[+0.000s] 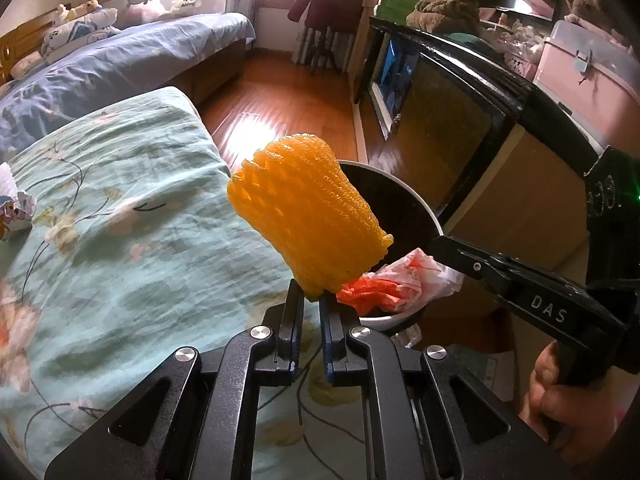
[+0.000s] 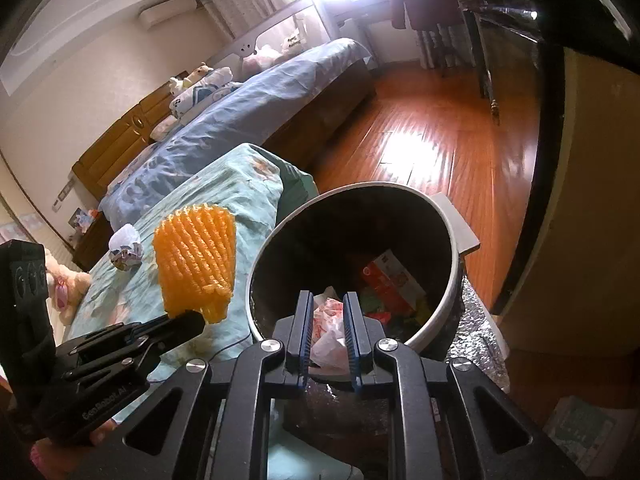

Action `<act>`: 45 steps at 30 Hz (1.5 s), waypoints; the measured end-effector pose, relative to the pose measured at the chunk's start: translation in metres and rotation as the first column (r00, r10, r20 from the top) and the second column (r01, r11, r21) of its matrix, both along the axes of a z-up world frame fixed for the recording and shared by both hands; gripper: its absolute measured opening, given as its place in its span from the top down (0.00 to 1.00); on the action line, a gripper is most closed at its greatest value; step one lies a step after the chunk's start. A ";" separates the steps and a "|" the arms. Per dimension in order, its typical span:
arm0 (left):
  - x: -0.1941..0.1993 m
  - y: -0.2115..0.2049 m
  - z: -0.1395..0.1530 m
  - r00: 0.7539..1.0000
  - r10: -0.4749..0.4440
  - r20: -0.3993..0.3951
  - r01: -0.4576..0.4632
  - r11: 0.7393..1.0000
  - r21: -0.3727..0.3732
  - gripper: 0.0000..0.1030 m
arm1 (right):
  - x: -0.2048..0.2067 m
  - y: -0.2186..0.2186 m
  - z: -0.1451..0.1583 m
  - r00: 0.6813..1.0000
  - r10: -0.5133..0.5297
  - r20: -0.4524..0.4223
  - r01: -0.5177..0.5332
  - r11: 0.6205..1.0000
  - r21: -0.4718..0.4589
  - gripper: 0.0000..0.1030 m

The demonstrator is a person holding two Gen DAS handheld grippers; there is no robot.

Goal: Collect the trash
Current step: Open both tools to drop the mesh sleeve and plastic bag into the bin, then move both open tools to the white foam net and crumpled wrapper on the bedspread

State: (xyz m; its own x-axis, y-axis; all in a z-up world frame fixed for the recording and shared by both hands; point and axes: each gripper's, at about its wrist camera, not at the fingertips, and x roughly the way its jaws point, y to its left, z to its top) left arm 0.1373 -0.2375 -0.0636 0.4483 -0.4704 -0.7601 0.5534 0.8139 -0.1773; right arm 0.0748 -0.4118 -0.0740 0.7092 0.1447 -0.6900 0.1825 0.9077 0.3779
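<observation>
My left gripper [image 1: 310, 300] is shut on the lower end of an orange foam fruit net [image 1: 308, 216], which stands upright above the teal bed cover, just left of the bin. The right wrist view shows the net [image 2: 196, 256] and the left gripper [image 2: 188, 318] at lower left. A round dark bin with a white rim [image 2: 452, 240] holds a red carton [image 2: 390, 276] and other scraps. My right gripper [image 2: 328, 320] is shut on a crumpled red-and-white plastic bag [image 2: 330, 332] over the bin's near rim [image 1: 424, 204]; the bag [image 1: 400, 284] also shows beside the net.
A crumpled paper ball [image 2: 126, 252] lies on the teal floral bed cover [image 1: 120, 240]. Beyond it is a bed with blue bedding [image 2: 240, 120]. Wooden floor [image 2: 420, 140] stretches behind the bin, and a dark cabinet [image 1: 448, 140] stands on the right. A person's hand [image 1: 560, 392] grips the right tool.
</observation>
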 end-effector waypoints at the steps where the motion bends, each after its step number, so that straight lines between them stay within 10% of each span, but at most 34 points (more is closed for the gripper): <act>1: 0.001 -0.001 0.000 1.000 0.001 0.000 -0.001 1.000 0.001 0.93 | 0.000 -0.001 0.000 1.000 -0.003 0.001 0.003 1.000 -0.001 0.85; 19: 0.001 0.015 0.001 0.999 0.054 -0.005 -0.054 0.998 -0.019 0.75 | 0.001 -0.008 0.009 0.999 -0.046 0.016 0.045 0.999 0.018 0.79; 28: 0.005 0.066 0.001 0.986 0.168 -0.016 -0.168 0.984 -0.050 0.65 | 0.008 0.020 0.010 0.999 0.018 0.031 -0.019 0.999 0.050 0.31; 45: 0.011 0.158 -0.003 0.927 0.376 -0.017 -0.376 0.924 -0.071 0.49 | 0.028 0.079 0.012 0.993 0.114 0.027 -0.115 0.991 0.070 0.12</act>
State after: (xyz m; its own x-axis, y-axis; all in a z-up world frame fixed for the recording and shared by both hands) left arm 0.1488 -0.0798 -0.0661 0.6005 -0.3210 -0.7323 0.2088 0.9470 -0.2440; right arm 0.1029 -0.3332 -0.0615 0.7007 0.2740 -0.6588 0.0696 0.8927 0.4453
